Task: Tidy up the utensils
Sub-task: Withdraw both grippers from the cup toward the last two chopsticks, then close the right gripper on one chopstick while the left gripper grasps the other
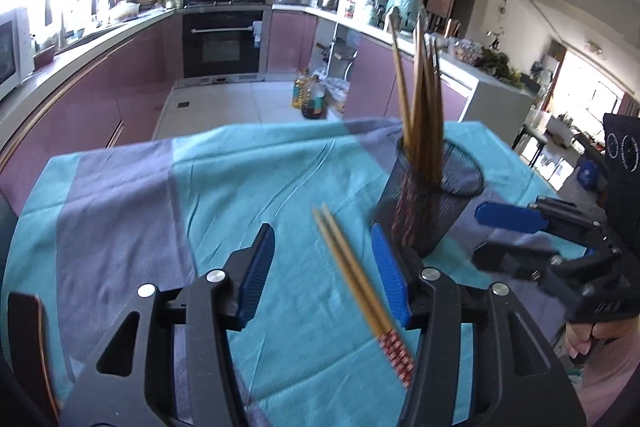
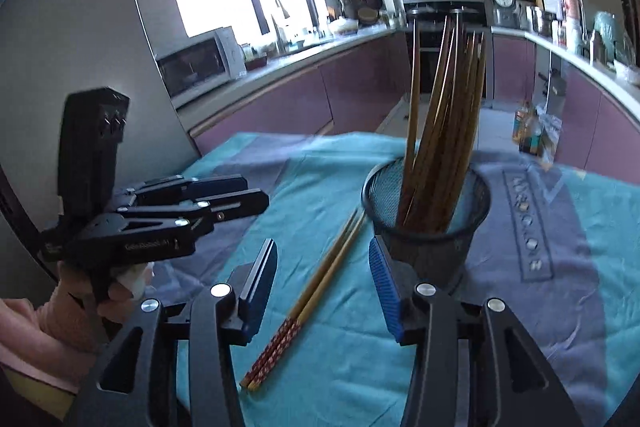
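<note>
A pair of wooden chopsticks [image 1: 354, 277] with red patterned ends lies flat on the teal and purple tablecloth [image 1: 160, 195]; it also shows in the right wrist view [image 2: 320, 279]. A black mesh holder [image 1: 430, 195] stands upright with several chopsticks [image 1: 420, 99] in it, also seen in the right wrist view [image 2: 426, 215]. My left gripper [image 1: 324, 267] is open and empty, its fingers on either side of the loose pair, above it. My right gripper [image 2: 324, 275] is open and empty, also straddling the pair. Each gripper shows in the other's view: right [image 1: 496, 231], left [image 2: 240, 197].
The table sits in a kitchen with purple cabinets [image 1: 100, 87], an oven [image 1: 224, 43] and a microwave [image 2: 200, 63]. Oil bottles [image 1: 310, 95] stand on the floor beyond the table's far edge. A dark red object [image 1: 28, 339] lies at the table's left edge.
</note>
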### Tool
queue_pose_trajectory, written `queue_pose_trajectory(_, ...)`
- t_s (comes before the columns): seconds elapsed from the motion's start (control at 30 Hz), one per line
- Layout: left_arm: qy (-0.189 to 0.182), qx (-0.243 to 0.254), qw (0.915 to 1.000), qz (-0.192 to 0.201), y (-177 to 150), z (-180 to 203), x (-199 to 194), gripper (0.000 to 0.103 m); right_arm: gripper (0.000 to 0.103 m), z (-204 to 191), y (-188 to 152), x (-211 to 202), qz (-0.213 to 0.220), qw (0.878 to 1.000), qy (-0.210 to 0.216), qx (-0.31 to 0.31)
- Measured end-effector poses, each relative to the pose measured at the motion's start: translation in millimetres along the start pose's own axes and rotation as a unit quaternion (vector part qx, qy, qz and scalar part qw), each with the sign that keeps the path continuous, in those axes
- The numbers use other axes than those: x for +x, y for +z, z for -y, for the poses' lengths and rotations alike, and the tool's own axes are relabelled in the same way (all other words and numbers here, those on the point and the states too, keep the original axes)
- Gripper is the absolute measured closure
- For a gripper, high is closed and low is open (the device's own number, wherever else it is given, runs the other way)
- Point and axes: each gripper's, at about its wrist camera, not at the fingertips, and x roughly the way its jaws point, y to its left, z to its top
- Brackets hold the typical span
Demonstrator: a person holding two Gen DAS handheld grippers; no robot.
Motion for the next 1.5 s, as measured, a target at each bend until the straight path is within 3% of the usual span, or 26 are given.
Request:
queue_pose_trajectory(0.17, 0.011, -0.011, 0.9997, -0.021, -20, -6, 9, 0.053, 0.057, -5, -21, 31, -0.049, 0.999, -0.004, 0.016)
queue_pose_trajectory(0.33, 0.022, -0.015, 0.9991, -0.034, -31, -8, 14, 0.053, 0.057, -8, -32, 45, -0.071, 0.997, -0.021, 0.026)
queue_pose_trajectory(1.1, 0.014, -0.027, 0.9979, -0.057, -45, -12, 26, 0.053, 0.059, -28, -30, 67, -0.093, 0.993, -0.069, -0.013)
queue_pose_trajectory(1.27, 0.012, -0.024, 0.9978, -0.06, -46, -11, 29, 0.053, 0.068, -25, -30, 66, -0.096, 0.992, -0.084, -0.009)
queue_pose_trajectory(1.5, -0.009, -0.013, 0.9975, -0.069, -43, 0, 38, 0.054, 0.069, -17, -28, 64, -0.098, 0.992, -0.079, 0.004)
